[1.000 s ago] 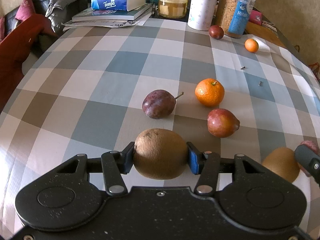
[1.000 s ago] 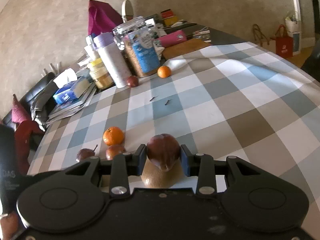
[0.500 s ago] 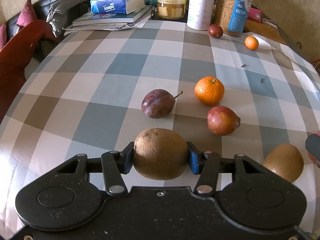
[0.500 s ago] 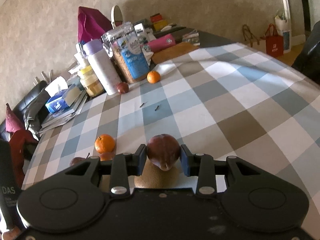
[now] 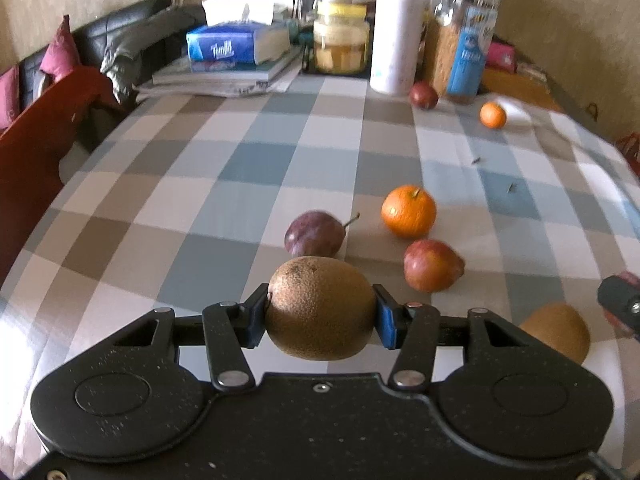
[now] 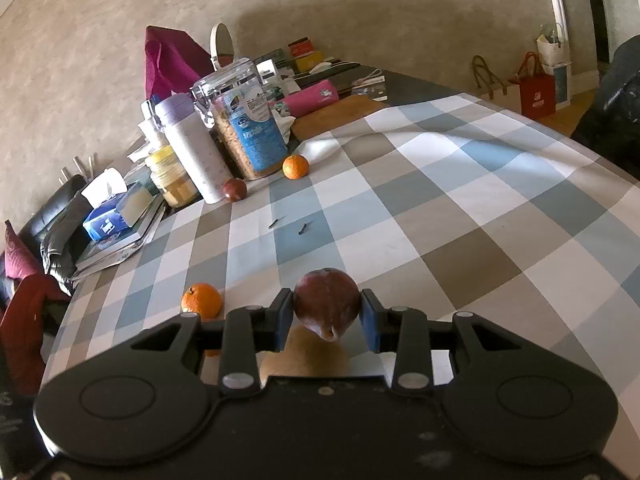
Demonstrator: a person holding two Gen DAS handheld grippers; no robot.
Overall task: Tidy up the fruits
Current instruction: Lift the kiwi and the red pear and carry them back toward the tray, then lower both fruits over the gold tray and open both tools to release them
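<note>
My left gripper (image 5: 320, 312) is shut on a brown kiwi (image 5: 320, 306), held above the checked tablecloth (image 5: 224, 168). Ahead of it lie a dark plum (image 5: 314, 234), an orange (image 5: 408, 211) and a red pear-shaped fruit (image 5: 431, 265). A second kiwi (image 5: 558, 332) lies at the right, beside the tip of the other gripper (image 5: 620, 308). My right gripper (image 6: 326, 316) is shut on a red pear-shaped fruit (image 6: 326, 306), held over the second kiwi (image 6: 304, 356). The orange (image 6: 201, 300) shows to its left.
At the table's far end stand a white bottle (image 5: 396, 28), a cereal jar (image 5: 460, 36), a yellow-lidded jar (image 5: 340, 38) and a tissue box on books (image 5: 236, 48). A small red fruit (image 5: 423, 95) and a small orange (image 5: 493, 115) lie there. Two dark screws (image 6: 288, 226) lie mid-table.
Both grippers have risen and tilted up while keeping their fruits. The far clutter and wall show more in both views.
</note>
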